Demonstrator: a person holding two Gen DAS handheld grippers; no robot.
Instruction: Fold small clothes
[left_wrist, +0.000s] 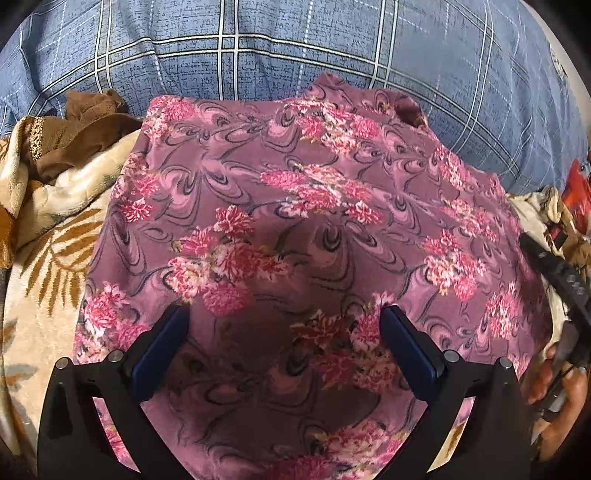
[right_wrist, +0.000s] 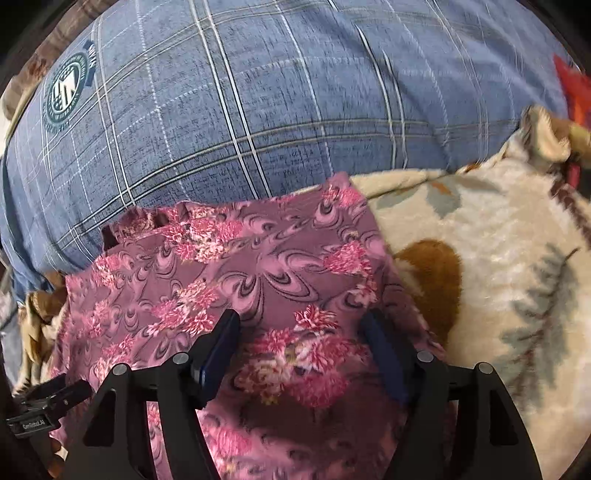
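Floral garment (left_wrist: 295, 206) near edge hidden beneath both wide, empty claws, left (left_wrist: 284, 314) and right (right_wrist: 299, 321).

Left claw (left_wrist: 284, 314) and right claw (right_wrist: 301, 321) both agape, angled downward.

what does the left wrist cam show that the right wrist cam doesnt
Only the left wrist view: a crumpled brown garment beyond the floral cloth's left edge, and a hand at the right border holding the other tool.

Only the right wrist view: a round teal emblem printed on the blue fabric, and a wide stretch of the cream blanket's grey leaf print.

Both: the pink floral garment spread flat, the blue plaid bedding behind it, the cream fleece blanket underneath, and each camera's own jaws standing open over the garment, gripping nothing.
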